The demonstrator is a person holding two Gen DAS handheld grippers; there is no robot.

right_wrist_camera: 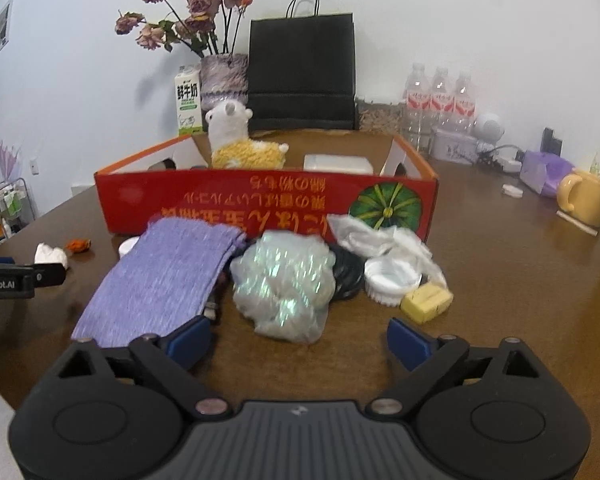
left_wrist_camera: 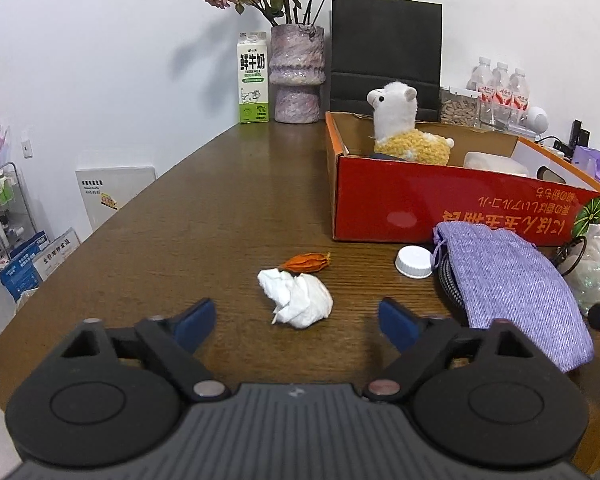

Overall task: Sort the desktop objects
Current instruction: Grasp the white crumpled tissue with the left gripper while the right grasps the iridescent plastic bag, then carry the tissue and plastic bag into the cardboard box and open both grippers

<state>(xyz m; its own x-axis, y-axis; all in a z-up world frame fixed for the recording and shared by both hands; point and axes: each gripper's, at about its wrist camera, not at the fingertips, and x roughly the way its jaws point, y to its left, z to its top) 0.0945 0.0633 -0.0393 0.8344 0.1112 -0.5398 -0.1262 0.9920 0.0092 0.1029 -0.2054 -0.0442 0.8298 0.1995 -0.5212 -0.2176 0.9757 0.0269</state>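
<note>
**Both claws open, lined up on loose clutter in front of the red box**

The left claw [left_wrist_camera: 296, 322] stands with its jaws wide apart and nothing between the pads; the crumpled tissue [left_wrist_camera: 296, 298] lies on the table [left_wrist_camera: 204, 208] just ahead of it, centred in the gap, which suggests it is the next thing to be picked up. Touching the tissue's far side is a dried orange husk [left_wrist_camera: 308, 262]. Ahead and to the right sit a white cap [left_wrist_camera: 414, 262] and a purple pouch [left_wrist_camera: 512, 284].

The right claw [right_wrist_camera: 298, 340] is likewise open and empty, aimed at a shiny plastic bag [right_wrist_camera: 286, 284] directly ahead. The pouch lies left of it; a white lid [right_wrist_camera: 390, 276] and a yellow block [right_wrist_camera: 426, 302] lie ahead to the right.

Beyond both stands the red box [right_wrist_camera: 260, 204], probably the sorting bin, already holding a plush alpaca [right_wrist_camera: 240, 146]. Its printed writing is upside down and not clearly legible to me, beside a green pumpkin picture.

Farthest back, a milk carton [left_wrist_camera: 253, 80] reads "鲜牛奶". The left claw, seen at the right view's edge, bears "nRobot.AI".
</note>
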